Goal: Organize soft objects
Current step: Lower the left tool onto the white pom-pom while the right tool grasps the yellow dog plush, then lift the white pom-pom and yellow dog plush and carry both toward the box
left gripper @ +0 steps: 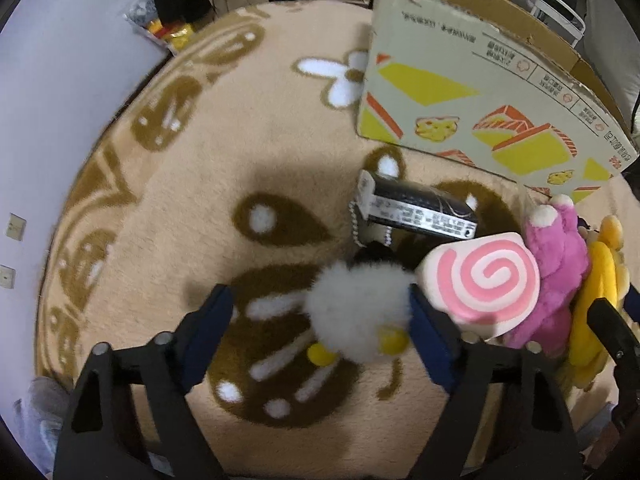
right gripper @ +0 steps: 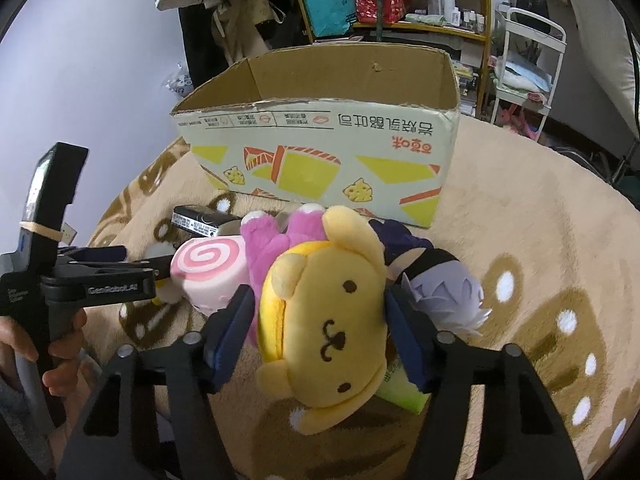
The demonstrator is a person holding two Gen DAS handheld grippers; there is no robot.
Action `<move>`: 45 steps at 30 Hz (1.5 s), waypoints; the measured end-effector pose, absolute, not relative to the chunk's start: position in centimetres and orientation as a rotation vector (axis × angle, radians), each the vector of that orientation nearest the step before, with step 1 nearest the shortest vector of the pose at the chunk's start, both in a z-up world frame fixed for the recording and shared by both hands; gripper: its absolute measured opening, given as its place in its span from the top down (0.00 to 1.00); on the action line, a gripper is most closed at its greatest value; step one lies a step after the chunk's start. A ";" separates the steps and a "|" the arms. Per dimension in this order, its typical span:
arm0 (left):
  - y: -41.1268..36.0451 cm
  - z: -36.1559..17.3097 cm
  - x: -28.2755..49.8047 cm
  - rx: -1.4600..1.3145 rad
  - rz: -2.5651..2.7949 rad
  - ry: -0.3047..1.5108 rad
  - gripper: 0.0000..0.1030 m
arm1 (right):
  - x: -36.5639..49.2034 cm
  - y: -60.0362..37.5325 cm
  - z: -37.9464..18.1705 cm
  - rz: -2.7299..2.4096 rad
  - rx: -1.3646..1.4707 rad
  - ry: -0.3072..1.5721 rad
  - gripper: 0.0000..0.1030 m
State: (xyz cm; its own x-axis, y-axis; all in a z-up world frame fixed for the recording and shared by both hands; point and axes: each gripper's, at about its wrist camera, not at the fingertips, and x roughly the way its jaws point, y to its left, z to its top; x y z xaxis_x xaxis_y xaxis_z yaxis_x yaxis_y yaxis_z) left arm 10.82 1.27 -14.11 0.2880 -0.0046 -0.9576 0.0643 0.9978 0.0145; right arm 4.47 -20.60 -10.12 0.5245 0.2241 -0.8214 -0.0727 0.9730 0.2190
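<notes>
Yellow bear plush point(right gripper: 328, 316) gripped in right tongs point(right gripper: 320, 336); left tongs point(left gripper: 320, 320) wide around white pompom point(left gripper: 356, 312).

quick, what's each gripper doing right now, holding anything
left gripper: open around the fluffy white pompom toy; only one pad touches it.
right gripper: shut on the yellow plush dog head, pads on both its sides.

Left gripper point(left gripper: 320, 312) parted wide; right gripper point(right gripper: 320, 328) narrower, both angled down.
</notes>
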 end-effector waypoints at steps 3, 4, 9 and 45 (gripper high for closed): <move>1.1 -14.3 11.0 0.039 -0.069 1.277 0.29 | 4.6 -20.6 -10.3 0.185 0.169 1.005 0.38; 1.1 -14.3 11.0 0.032 -0.077 1.280 0.34 | 4.7 -20.6 -10.3 0.186 0.171 1.005 0.38; 0.8 -14.9 11.1 -0.019 -0.129 1.304 0.48 | 4.9 -20.8 -10.5 0.185 0.174 1.013 0.38; 0.0 -12.2 6.3 -0.033 -0.179 1.163 0.75 | 3.4 -21.7 -8.4 0.170 0.175 0.942 0.44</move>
